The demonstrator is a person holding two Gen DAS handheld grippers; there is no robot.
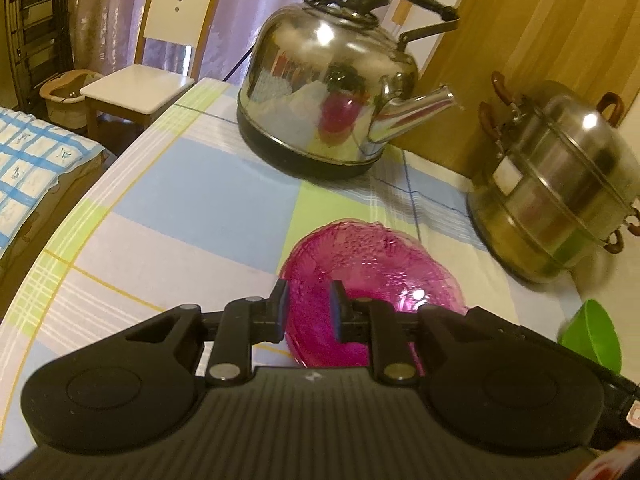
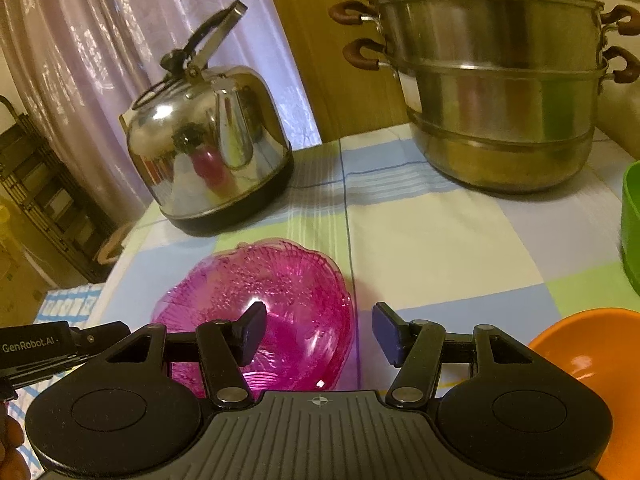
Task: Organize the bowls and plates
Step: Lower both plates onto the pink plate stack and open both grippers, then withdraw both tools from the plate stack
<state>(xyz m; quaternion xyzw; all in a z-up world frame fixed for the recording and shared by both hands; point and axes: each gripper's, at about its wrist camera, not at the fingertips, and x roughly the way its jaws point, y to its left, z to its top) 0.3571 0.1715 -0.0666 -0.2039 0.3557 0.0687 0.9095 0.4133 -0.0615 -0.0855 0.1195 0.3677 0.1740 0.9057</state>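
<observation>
A pink translucent glass bowl (image 1: 376,276) sits on the checked tablecloth. In the left wrist view my left gripper (image 1: 309,314) stands partly open over the bowl's near left rim, one finger outside, one inside; I cannot tell if the pads touch the rim. The bowl also shows in the right wrist view (image 2: 288,300). My right gripper (image 2: 318,330) is open, its left finger over the bowl's inside and its right finger beyond the rim. An orange bowl (image 2: 592,360) lies at the lower right, and a green bowl (image 2: 632,228) at the right edge.
A steel kettle (image 1: 328,96) stands at the back of the table. A stacked steel steamer pot (image 1: 560,196) stands at the back right. The table's left edge (image 1: 92,200) drops to a bed and a white chair (image 1: 160,60).
</observation>
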